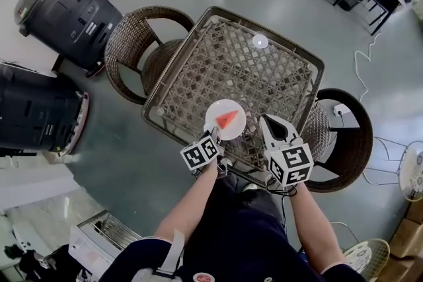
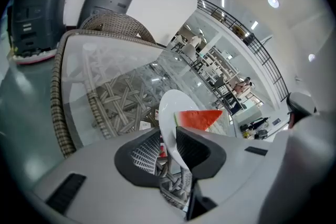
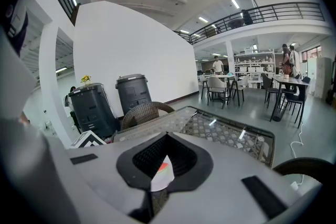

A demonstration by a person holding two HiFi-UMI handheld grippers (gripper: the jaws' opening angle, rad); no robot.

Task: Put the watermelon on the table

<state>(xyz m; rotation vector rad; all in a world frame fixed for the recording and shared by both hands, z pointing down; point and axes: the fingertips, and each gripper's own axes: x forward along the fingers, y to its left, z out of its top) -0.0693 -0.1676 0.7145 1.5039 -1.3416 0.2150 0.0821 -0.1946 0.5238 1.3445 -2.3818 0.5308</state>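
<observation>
Glass-topped wicker worktop is carrying a white plate with the watermelon slice. Left hand-held gripper is straddling its rim, jaws parted; right hand-held gripper is hovering closed, empty.

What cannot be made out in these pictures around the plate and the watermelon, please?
- Head view: the left claw covers the plate's near rim.
- Right gripper view: the right claw's own jaws hide all but a sliver of plate and watermelon.
- Head view: the small round thing on the table's far side is too small to identify.
</observation>
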